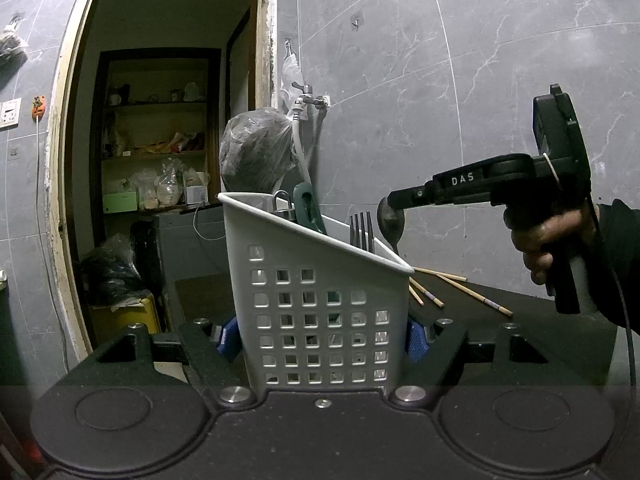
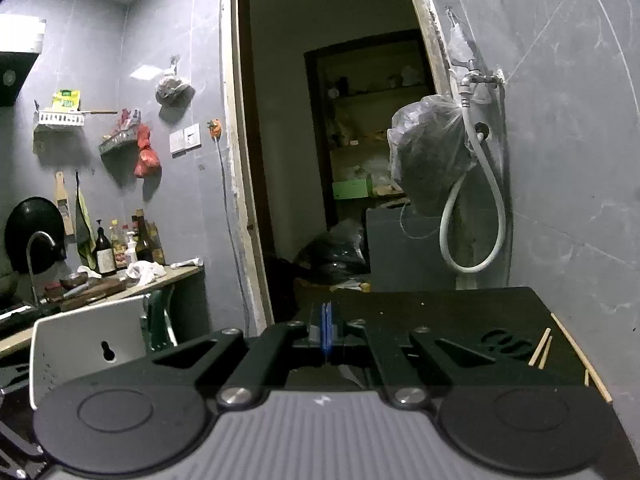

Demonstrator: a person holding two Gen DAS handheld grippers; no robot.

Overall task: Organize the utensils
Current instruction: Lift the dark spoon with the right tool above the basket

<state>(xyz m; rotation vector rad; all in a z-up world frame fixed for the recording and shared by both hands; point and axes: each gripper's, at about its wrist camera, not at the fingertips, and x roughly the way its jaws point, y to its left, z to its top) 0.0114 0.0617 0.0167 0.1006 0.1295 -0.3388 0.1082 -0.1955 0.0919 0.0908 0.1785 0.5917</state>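
My left gripper point(image 1: 320, 338) is shut on a white perforated utensil basket point(image 1: 316, 300), its blue pads point(image 1: 415, 340) pressed to both sides. The basket holds a fork point(image 1: 361, 230), a green-handled tool point(image 1: 308, 208) and a padlock point(image 1: 283, 206). My right gripper point(image 1: 394, 200) reaches in from the right and is shut on a metal spoon point(image 1: 391, 222), held bowl-up over the basket's right end. In the right wrist view the right gripper point(image 2: 326, 338) shows its blue pads pressed together; the spoon is barely visible. Wooden chopsticks point(image 1: 460, 292) lie on the black table point(image 1: 520, 312).
The basket also shows in the right wrist view point(image 2: 88, 348) at lower left. Chopsticks point(image 2: 540, 348) lie at the table's right edge. A tap with white hose point(image 2: 476, 184) and a plastic bag point(image 2: 432, 160) hang on the tiled wall. An open doorway is behind.
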